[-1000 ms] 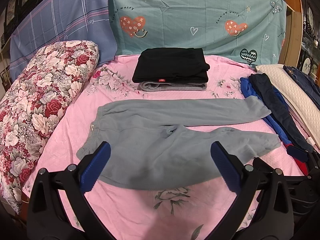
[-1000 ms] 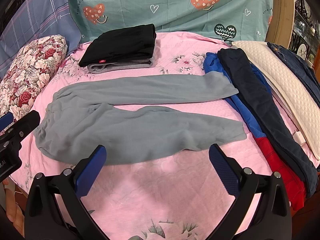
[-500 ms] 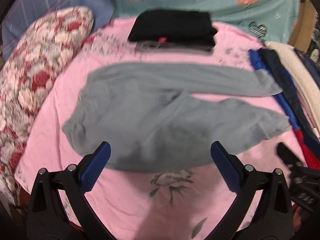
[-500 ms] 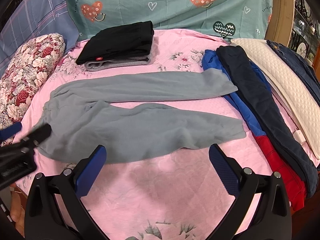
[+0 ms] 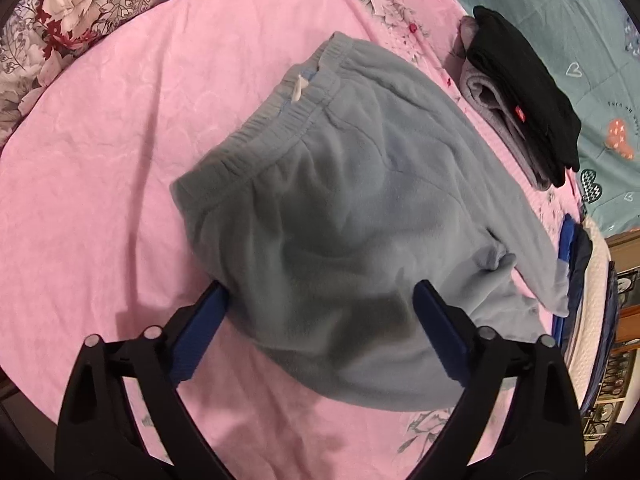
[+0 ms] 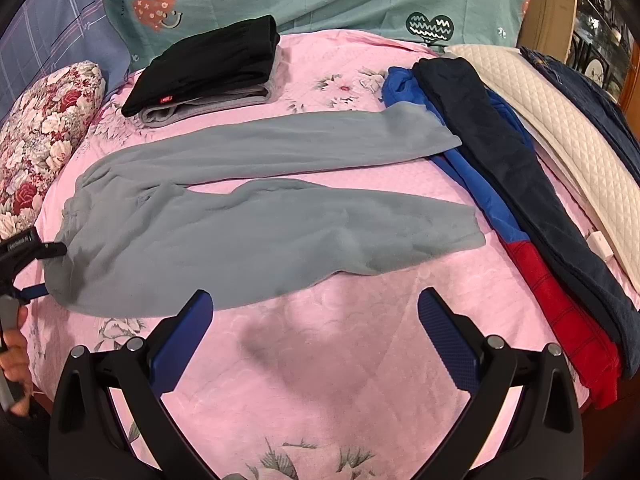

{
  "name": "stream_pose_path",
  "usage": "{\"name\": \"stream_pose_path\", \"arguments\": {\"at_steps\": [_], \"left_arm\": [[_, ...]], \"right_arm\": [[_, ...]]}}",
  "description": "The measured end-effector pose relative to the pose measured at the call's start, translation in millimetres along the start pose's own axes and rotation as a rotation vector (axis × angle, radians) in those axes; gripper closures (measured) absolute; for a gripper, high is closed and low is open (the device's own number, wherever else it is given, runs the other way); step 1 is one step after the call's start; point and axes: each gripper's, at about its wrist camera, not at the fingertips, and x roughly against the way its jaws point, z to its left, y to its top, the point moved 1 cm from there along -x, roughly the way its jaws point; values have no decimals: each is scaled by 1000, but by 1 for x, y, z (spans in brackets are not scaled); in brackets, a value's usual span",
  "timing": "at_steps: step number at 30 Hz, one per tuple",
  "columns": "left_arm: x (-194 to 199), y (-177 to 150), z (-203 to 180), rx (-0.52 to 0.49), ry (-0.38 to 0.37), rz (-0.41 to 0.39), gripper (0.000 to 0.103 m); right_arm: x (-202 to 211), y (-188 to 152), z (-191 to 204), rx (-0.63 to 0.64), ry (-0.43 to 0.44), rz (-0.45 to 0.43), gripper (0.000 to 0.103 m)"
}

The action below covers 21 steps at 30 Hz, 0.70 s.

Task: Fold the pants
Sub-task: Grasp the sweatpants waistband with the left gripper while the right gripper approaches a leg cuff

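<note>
While I am bringing the left gripper (image 5: 320, 312) down over the hip end of the grey fleece pants (image 5: 360, 216), its jaws are closing with the fabric between them, though the pads are not yet pinching it. In this view the elastic waistband (image 5: 280, 112) is lying ahead of the jaws on the pink quilted bed cover (image 5: 100, 160), so I am judging this a corner grab to start the fold.

In the right wrist view, the right gripper (image 6: 316, 320) is hovering released and empty above bare cover, just short of the near trouser leg (image 6: 320, 232). The pants are lying flat with both legs spread toward the heap of blue, navy and red clothes (image 6: 520, 208), and the folded black garment (image 6: 208, 64) is sitting well clear, probably finished.
</note>
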Motion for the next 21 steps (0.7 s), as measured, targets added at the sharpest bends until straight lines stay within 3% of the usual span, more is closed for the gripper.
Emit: {"name": "stream_pose_path", "arguments": {"at_steps": [1,2,4,7,10,13,16,21], "left_arm": [[0,1,2,-1,-8,3,37],[-4,7,4,-3,-23,20,66],[-11,17,7,6,-32,48,94],[-13,22,19,55,-88,47,96],[-1,26,25,73,-4,-54,98],[5,25,28,75,-20,-82,98],[-3,22,28,55,4,-68,98],[-2,23,35,60,-19,-67,98]], "right_arm": [[-1,2,0,2,1,1,1],[-2,2,0,2,0,2,1],[-3,3,-2,-5,1,7,1],[-4,5,-8,-20,0,8,1],[0,10,-20,-22,-14,-4,1],[4,25,-50,-39,13,-10,1],[-11,44,-96,-118,13,55,1],[-57,65,-151,-239,92,213,1]]}}
